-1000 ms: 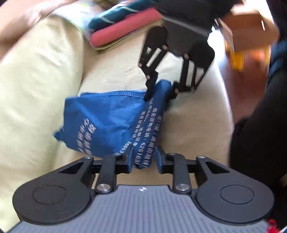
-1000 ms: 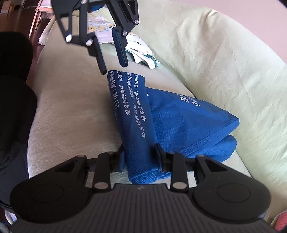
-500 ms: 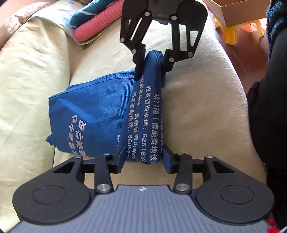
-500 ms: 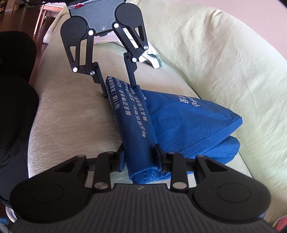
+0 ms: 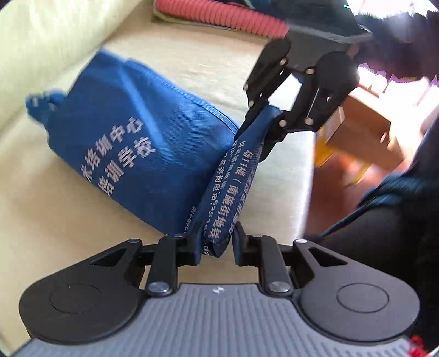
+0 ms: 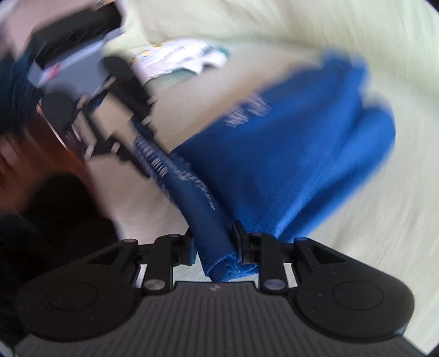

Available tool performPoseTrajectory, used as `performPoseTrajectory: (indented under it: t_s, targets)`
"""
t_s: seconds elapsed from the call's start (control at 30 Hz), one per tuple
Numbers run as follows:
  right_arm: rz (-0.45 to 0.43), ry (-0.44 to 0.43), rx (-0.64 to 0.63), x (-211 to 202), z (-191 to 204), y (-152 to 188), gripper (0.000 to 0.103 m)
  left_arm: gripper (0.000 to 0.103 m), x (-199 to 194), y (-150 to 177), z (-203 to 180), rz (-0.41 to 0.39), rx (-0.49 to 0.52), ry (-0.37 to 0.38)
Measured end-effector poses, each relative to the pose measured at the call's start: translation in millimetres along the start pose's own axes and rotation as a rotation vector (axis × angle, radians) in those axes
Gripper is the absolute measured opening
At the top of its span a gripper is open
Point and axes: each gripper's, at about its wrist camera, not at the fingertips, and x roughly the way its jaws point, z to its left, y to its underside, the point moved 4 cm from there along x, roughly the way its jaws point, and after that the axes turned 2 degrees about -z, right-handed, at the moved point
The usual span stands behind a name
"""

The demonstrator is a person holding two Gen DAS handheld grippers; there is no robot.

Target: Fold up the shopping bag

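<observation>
Plainly, a blue fabric shopping bag (image 5: 131, 142) is seen lying on a pale yellow-green sofa cushion (image 5: 41, 208), its body folded over with white printed characters on the upper face and a stitched hem along the far edge. One narrow band of the bag, also printed, is stretched taut between the two tools and raised off the cushion; the bulk is left resting on the seat, near the backrest

Left gripper (image 5: 216, 244): jaws have just been closing, now narrow, the near end of the band pinched between the pads. Tool is pointed steeply downward and rolled, so the scene appears tilted

Right gripper (image 5: 267, 123): seen from the left wrist view at the far end of the band, pads clamped on the fabric. In its own view (image 6: 214, 247) the jaws, lately closing a little, are narrow with bunched blue cloth gripped between them; the picture is heavily motion-blurred

Noted behind: a red ribbed item (image 5: 219, 16), a cardboard box (image 5: 365, 131), printed papers (image 6: 178, 57)
</observation>
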Motion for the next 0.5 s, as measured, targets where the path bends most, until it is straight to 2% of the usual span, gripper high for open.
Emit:
performPoseTrajectory:
  t_s: [0.07,0.13,0.2,0.27,0.33,0.4,0.43,0.5]
  targets:
    - [0.029,-0.063,0.145,2,-19,-3,0.023,0.025,6,-3,15,0.003,-0.090,0.003]
    - [0.055,-0.122,0.309,10,-41,-10,0.021,0.028,9,-3,23,0.004,-0.135,-0.005]
    - [0.079,-0.157,0.419,15,-55,-10,0.019,0.030,8,-3,22,-0.001,-0.132,-0.021]
    - [0.093,-0.178,0.486,18,-64,-7,0.017,0.033,4,-4,13,-0.004,-0.101,-0.067]
    - [0.107,-0.196,0.552,20,-71,-4,0.016,0.033,-2,-3,0,0.012,-0.033,-0.159]
    - [0.127,-0.210,0.624,23,-79,0,0.015,0.033,-8,-3,-17,0.049,0.072,-0.304]
    - [0.137,-0.214,0.645,24,-82,1,0.014,0.025,-12,-3,-27,0.066,0.140,-0.380]
    - [0.166,-0.215,0.674,27,-85,1,0.014,0.023,-18,-2,-44,0.058,0.217,-0.447]
